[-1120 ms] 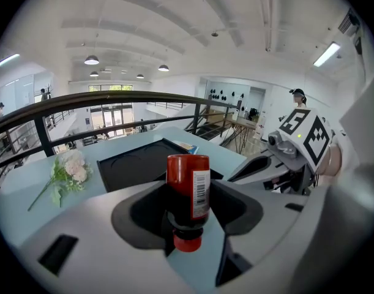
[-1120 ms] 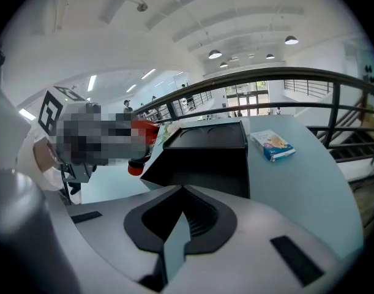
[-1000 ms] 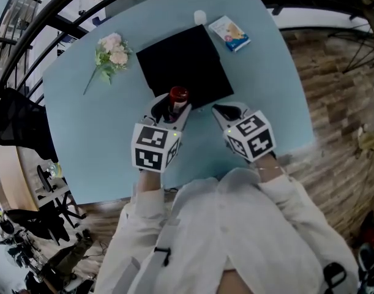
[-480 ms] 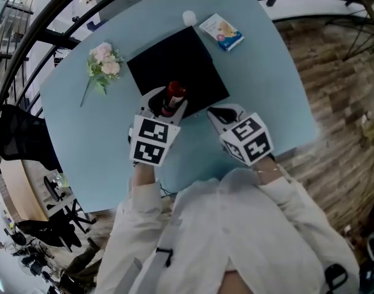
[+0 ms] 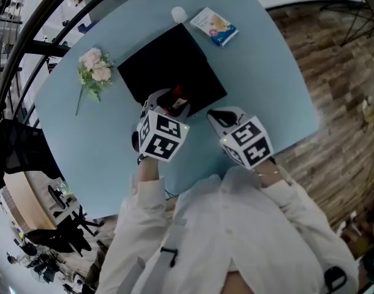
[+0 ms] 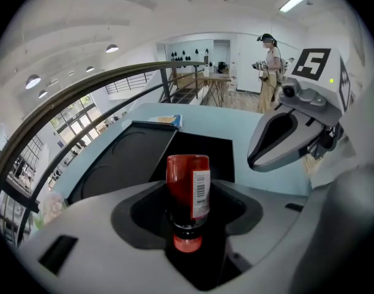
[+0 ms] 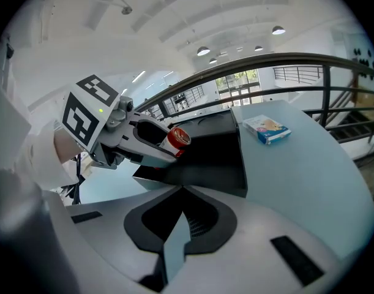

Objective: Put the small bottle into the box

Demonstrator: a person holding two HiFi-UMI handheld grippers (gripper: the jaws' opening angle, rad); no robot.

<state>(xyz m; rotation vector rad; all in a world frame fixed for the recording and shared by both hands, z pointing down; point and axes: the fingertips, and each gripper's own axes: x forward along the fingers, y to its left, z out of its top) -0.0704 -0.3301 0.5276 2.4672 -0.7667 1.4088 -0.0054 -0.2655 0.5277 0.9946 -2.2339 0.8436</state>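
Observation:
The small red bottle [image 6: 188, 185] with a white label is gripped in my left gripper [image 6: 190, 195], its red cap pointing back at the camera. In the head view the left gripper [image 5: 169, 103] holds the bottle [image 5: 177, 95] over the near edge of the open black box [image 5: 174, 66]. That box [image 6: 202, 149] lies just ahead of the jaws, with its lid [image 6: 122, 161] spread to the left. My right gripper [image 5: 219, 116] hovers at the box's near right corner. Its jaws [image 7: 183, 192] are shut with nothing in them, and from there the bottle [image 7: 177, 139] shows tilted over the box [image 7: 217, 149].
On the light blue table [image 5: 260, 84] lie a sprig of pink flowers [image 5: 92, 70] to the box's left, a small printed packet [image 5: 215, 26] behind it and a white round thing [image 5: 179, 14]. A black railing and wooden floor surround the table. A person [image 6: 272, 60] stands far off.
My left gripper has carried the bottle forward to the box's near edge and tipped over, so its marker cube now hides most of the bottle. The right gripper has hardly moved.

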